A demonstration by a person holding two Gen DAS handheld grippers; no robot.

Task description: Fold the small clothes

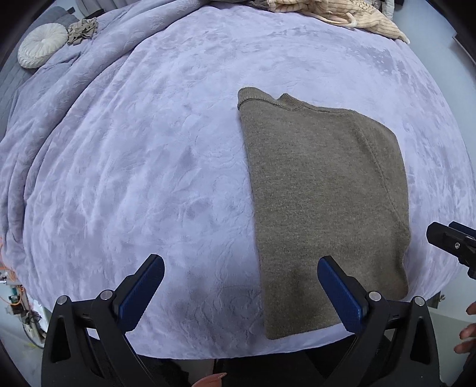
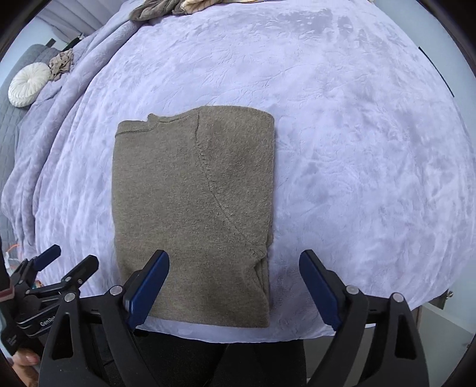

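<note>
Grey-brown knit sweater (image 2: 190, 214) lies folded into a neat rectangle on the lavender bedspread (image 2: 357, 148), near the bed's front edge, neckline end pointing away toward the far side, one sleeve seam curving across the top layer. Left gripper (image 1: 241, 279) hangs above the bedspread just off the sweater's left-front corner, pointing down, jaws spread wide w/ nothing between the blue pads; its right finger overlaps the sweater's front-left part in the left wrist view but can't tell any contact. Right gripper (image 2: 235, 277) sits over the sweater's front-right corner, also pointing down, jaws parted wide, pads not pressing the knit; cloth edge shows in the gap btwn them. Rel. to the sweater: round white cushion (image 1: 43, 44) far off at the back-left, beside it a crumpled beige cloth (image 1: 83, 29); pile of cream ribbed clothes (image 1: 342, 15) at the far edge behind the sweater, w/ a darker grey-brown garment (image 2: 154, 9) next to that pile. Grey quilted cover (image 2: 17, 125) shows past the bedspread on the far left. Person's fingers (image 1: 468, 333) visible at the right edge, front-right of the sweater.
</note>
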